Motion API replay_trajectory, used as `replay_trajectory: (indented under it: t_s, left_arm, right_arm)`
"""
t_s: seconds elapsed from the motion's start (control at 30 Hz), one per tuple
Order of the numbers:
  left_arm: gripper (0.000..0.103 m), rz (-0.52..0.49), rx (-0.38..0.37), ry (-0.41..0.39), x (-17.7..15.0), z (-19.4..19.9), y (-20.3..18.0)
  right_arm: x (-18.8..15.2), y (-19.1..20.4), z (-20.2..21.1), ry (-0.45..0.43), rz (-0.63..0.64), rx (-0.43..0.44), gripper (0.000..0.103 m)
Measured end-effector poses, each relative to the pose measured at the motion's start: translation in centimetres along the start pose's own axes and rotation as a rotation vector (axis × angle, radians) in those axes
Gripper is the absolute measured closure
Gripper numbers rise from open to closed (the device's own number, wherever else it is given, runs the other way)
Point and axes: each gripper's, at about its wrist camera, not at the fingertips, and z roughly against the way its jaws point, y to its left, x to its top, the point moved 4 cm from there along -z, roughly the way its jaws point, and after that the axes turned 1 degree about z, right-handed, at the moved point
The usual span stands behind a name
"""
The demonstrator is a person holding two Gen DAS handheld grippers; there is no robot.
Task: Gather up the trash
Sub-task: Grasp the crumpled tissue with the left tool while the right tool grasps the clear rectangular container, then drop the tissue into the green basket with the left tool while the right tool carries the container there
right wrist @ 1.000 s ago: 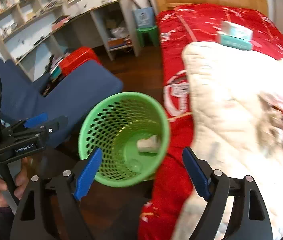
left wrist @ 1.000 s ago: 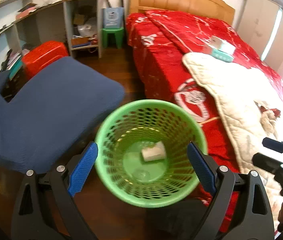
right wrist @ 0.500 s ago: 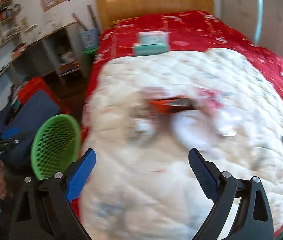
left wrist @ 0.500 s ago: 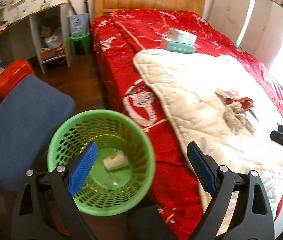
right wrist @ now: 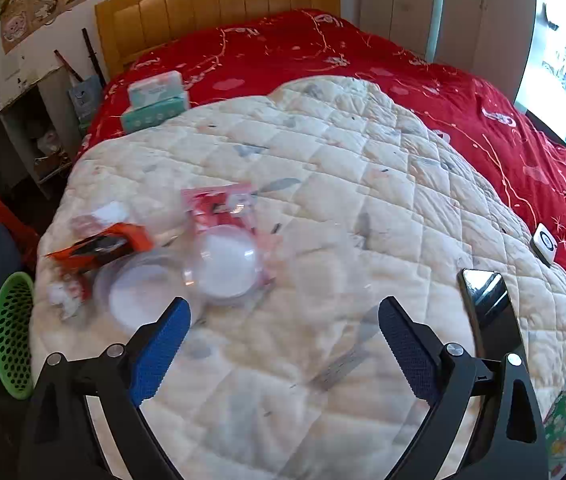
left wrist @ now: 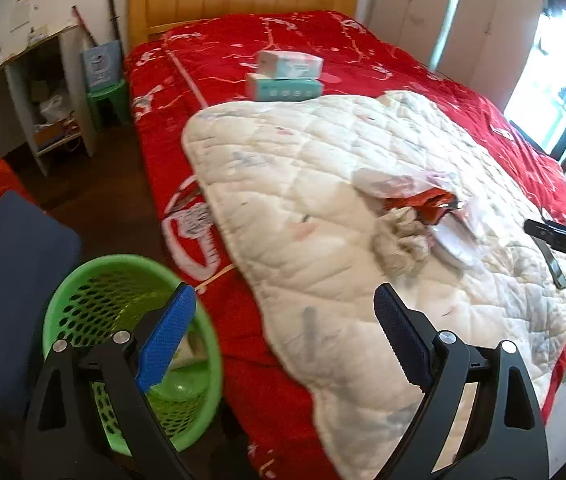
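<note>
Hovering over the near edge of the cream quilt (right wrist: 323,184), the right gripper (right wrist: 285,344) has its jaws spread wide with nothing between them; a second ago it hung above the green basket (right wrist: 11,332), which now sits low at the far left on the floor. The left gripper (left wrist: 285,336) has also swung from the basket (left wrist: 95,304) toward the bed, jaws wide and empty. Beyond the right jaws lies the trash: two clear plastic lids (right wrist: 187,276) overlapping, one torn orange wrapper (right wrist: 99,246) to their left, one crumpled tissue (left wrist: 401,240) beside it. One dark phone (right wrist: 487,304) rests near right. Farther off, two tissue boxes (right wrist: 155,100) are stacked on the red bedspread (right wrist: 423,92).
</note>
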Motion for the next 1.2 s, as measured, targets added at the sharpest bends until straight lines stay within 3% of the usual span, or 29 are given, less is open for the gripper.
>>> replay_trajectory:
  t_s: [0.37,0.57,0.73,0.83,0.93,1.1,1.2]
  left_arm:
    - [0.014,-0.079,-0.062,0.032,2.2,-3.3,-5.4]
    - [0.014,-0.135,-0.094,0.068,2.5,-5.7,-8.0]
    - [0.015,-0.172,-0.104,0.095,2.6,-7.6,-9.5]
    - [0.017,-0.185,-0.099,0.112,2.7,-8.8,-10.0]
    - [0.023,-0.194,-0.094,0.129,2.7,-9.8,-10.4]
    - [0.053,-0.184,-0.139,0.161,2.2,-10.8,-10.6]
    - [0.059,-0.185,-0.146,0.143,2.0,-9.9,-10.7]
  right_arm:
    - [0.9,-2.4,-5.8,0.090,0.101,-0.036,0.011]
    - [1.2,-2.6,-7.4,0.119,0.118,-0.029,0.024]
    - [1.3,-2.9,-7.3,0.115,0.097,-0.021,0.043]
    - [1.3,-3.0,-6.7,0.099,0.079,-0.013,0.044]
    - [1.1,-2.8,-5.7,0.075,0.076,-0.017,0.044]
    - [0.7,-1.9,-3.0,0.039,0.071,0.009,0.044]
    - [0.3,-0.9,-1.1,0.012,0.078,0.028,0.044]
